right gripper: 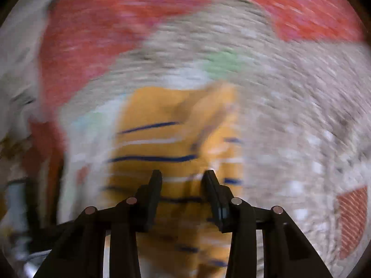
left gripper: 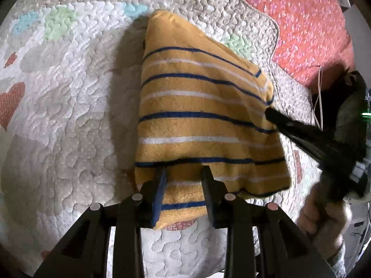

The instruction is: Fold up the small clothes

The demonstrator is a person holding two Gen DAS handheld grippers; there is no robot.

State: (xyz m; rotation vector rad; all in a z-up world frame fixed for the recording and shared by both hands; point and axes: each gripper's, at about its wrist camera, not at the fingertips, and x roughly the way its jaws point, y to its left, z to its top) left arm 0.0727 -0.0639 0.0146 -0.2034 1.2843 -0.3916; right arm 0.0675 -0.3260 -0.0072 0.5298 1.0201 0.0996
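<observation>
A small yellow garment (left gripper: pixel 199 106) with blue and white stripes lies partly folded on a white quilted mat (left gripper: pixel 69 115). My left gripper (left gripper: pixel 184 169) is open, its fingers standing over the garment's near edge. My right gripper (left gripper: pixel 269 113) reaches in from the right, its tip touching the garment's right edge; whether it pinches the cloth cannot be told there. In the blurred right wrist view the right gripper (right gripper: pixel 183 173) has its fingers apart above the yellow garment (right gripper: pixel 167 139).
A red floral bedcover (left gripper: pixel 301 23) lies beyond the mat's far right edge; it also shows in the right wrist view (right gripper: pixel 92 34). A hand holds the right gripper at the right (left gripper: pixel 324 213). The mat has pastel and red patches.
</observation>
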